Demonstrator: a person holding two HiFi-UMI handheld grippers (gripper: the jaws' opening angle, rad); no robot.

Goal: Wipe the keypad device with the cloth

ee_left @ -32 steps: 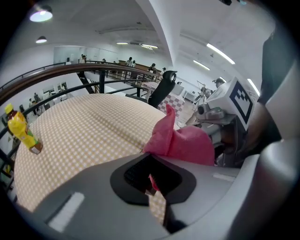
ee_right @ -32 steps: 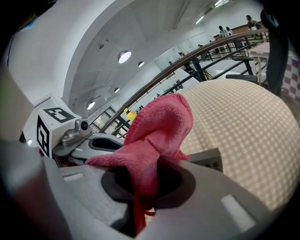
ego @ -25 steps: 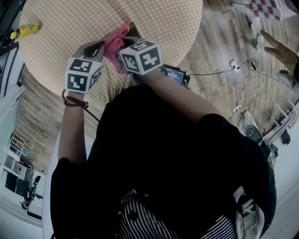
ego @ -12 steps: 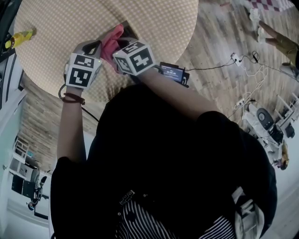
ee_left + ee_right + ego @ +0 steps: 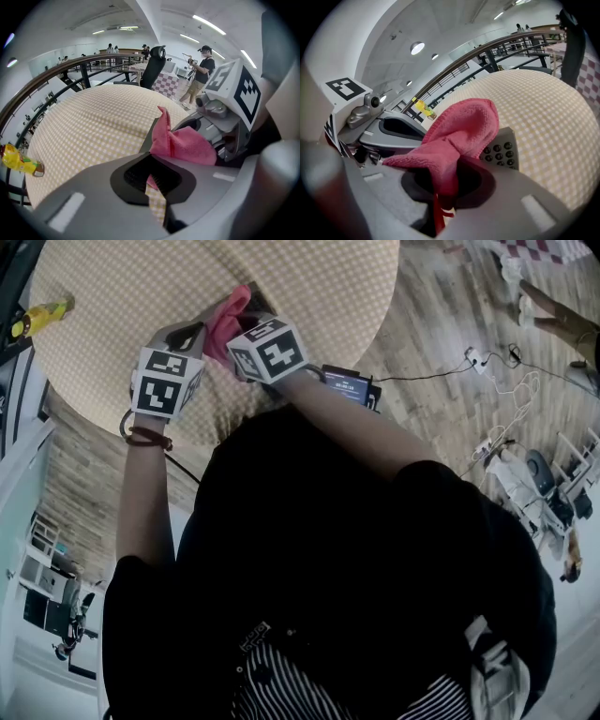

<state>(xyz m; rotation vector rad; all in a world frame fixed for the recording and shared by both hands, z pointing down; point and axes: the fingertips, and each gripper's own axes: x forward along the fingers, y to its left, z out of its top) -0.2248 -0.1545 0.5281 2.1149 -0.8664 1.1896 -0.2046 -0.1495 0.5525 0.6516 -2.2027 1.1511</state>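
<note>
A pink cloth (image 5: 457, 133) is bunched in my right gripper (image 5: 440, 187), which is shut on it. The cloth lies over a dark grey keypad device (image 5: 502, 149); only one corner with round black keys shows. In the left gripper view the device's edge (image 5: 149, 136) runs into the tips of my left gripper (image 5: 151, 164), whose jaws look shut on it. From the head view both grippers meet at the near side of the round table (image 5: 309, 277), with the pink cloth (image 5: 225, 320) between them. My left gripper (image 5: 202, 334) is at the cloth's left, my right gripper (image 5: 246, 329) at its right.
A yellow bottle (image 5: 42, 310) lies at the table's far left edge. A small black box with a lit screen (image 5: 349, 388) sits by my right forearm. Cables (image 5: 487, 390) trail over the wooden floor. An office chair (image 5: 154, 63) stands beyond the table.
My right gripper and the cloth have shifted slightly left and away over the device. The left gripper has held its place.
</note>
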